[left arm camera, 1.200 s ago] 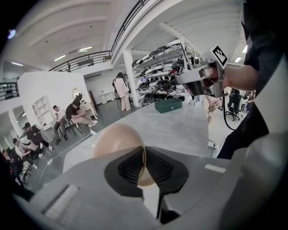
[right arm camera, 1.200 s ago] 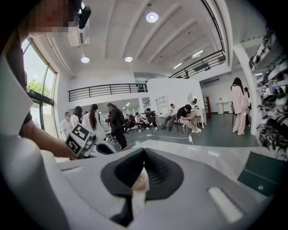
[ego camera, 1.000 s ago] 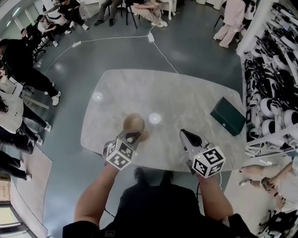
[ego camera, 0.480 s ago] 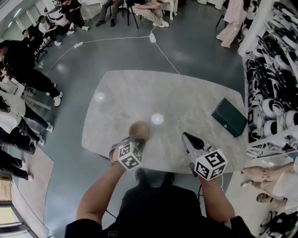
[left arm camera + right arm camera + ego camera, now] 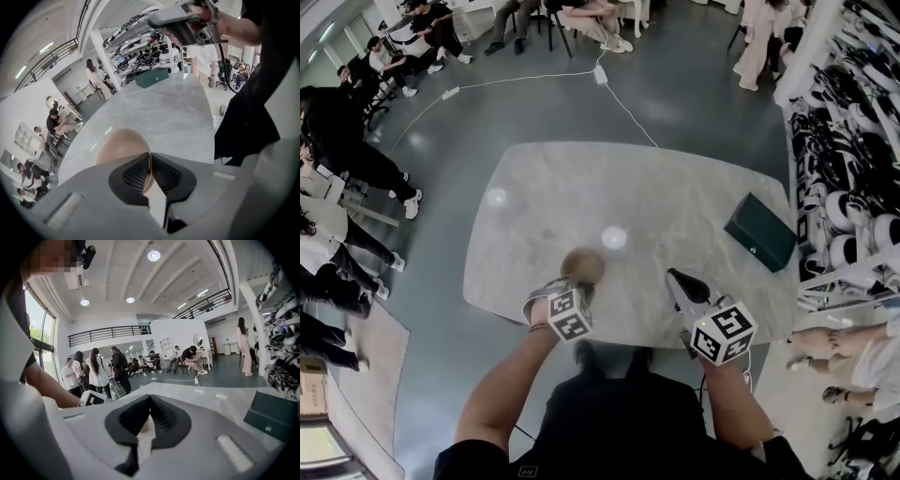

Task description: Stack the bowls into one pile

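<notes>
From the head view, one brown bowl point(image 5: 582, 263) is low over the near side of the grey tabletop point(image 5: 675, 187). The left tongs point(image 5: 573, 286) grip its near edge. The right tongs point(image 5: 678, 279) hang beside it, apart from the bowl. A green box point(image 5: 758, 232) lies far off to the right. No other loose bowl shows, so I think the pile is almost made and only letting go is left. I cannot tell how many bowls are in that brown shape. One second ago the bowl was higher and looked bigger. Now it and the left tongs have come down.

In the left gripper view, the tongs pinch tight on the bowl's thin rim.

In the right gripper view, the tongs are pressed together and hold nothing.
</notes>
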`<state>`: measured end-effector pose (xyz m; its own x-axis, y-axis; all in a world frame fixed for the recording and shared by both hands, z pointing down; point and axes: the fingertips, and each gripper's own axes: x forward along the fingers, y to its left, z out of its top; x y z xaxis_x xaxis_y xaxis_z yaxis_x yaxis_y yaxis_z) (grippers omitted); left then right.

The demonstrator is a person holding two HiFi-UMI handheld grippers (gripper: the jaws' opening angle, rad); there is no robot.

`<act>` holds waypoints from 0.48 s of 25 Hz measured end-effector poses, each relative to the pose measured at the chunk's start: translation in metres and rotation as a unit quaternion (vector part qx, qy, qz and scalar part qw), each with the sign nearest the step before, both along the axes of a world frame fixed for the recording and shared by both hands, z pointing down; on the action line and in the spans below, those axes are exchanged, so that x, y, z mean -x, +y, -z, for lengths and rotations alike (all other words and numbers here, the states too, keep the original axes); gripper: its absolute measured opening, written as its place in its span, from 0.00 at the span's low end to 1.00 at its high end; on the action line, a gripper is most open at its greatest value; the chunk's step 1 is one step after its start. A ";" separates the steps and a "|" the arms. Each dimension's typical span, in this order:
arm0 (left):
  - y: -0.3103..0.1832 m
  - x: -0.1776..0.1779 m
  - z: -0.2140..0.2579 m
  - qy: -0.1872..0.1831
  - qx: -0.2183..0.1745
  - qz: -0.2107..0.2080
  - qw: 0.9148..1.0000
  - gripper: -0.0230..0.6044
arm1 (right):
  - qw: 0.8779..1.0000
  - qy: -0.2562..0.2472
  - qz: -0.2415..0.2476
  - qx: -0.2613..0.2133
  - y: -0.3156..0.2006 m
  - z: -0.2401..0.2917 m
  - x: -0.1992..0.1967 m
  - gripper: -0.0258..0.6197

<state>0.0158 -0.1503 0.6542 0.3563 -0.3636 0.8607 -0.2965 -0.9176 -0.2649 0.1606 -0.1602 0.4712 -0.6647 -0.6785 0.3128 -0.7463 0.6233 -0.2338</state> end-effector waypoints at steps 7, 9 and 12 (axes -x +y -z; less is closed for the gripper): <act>0.001 0.013 -0.019 -0.035 0.006 -0.019 0.999 0.07 | 1.000 0.001 -0.008 0.005 0.001 -0.005 -0.001 0.04; 0.001 0.015 -0.023 -0.041 0.008 -0.021 0.999 0.07 | 1.000 0.001 -0.010 0.006 0.002 -0.007 0.000 0.04; -0.003 0.020 -0.025 -0.049 0.006 -0.018 0.999 0.08 | 1.000 0.001 -0.011 0.008 0.001 -0.009 0.002 0.04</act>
<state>-0.0045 -0.1535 0.6790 0.2833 -0.3408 0.8964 -0.2358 -0.9308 -0.2794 0.1590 -0.1589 0.4798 -0.6484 -0.6884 0.3251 -0.7607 0.6020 -0.2426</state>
